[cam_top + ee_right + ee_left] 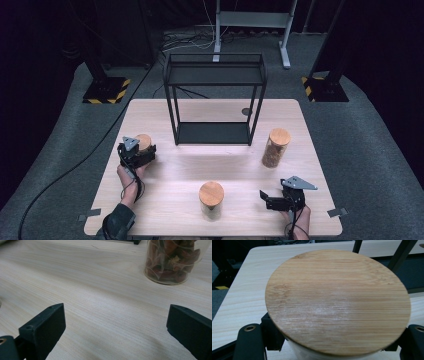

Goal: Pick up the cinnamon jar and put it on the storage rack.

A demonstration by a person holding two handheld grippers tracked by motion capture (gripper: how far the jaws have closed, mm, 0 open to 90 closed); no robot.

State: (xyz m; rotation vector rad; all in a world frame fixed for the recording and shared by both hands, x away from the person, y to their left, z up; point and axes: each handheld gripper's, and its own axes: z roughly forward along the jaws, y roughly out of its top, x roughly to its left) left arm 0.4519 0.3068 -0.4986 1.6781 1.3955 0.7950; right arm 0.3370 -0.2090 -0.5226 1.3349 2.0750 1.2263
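the left hand-held gripper [142, 152] pinches a jar [144, 144] at the left side of the surface [235, 165], its jaws pressed against the jar's body just under the lid. the jar stands upright, its long axis vertical and its lid facing up. in the left gripper view the bamboo lid [337, 300] is a flat round disc with fine straight grain running side to side, pale and a little dull in the middle; below it a bit of whitish jar wall [302, 353] shows, and what it contains cannot be told.

the right hand-held gripper [267, 198] rests near the front right corner of the surface, its jaws spread wide with nothing between them, pointing toward the middle. its black jaws are blocky and matte.

a second jar [210, 200] with the same round wooden lid stands upright at the front centre, between the two grippers. a third, taller jar [275, 147] stands upright at the right; its clear cylindrical wall shows brownish-red dried pieces [172, 262] heaped inside, seemingly in a thin clear bag.

a black metal frame shelf [215, 97] of thin square rods, with two flat dark tiers, stands at the back of the pale, straight-grained wooden surface.
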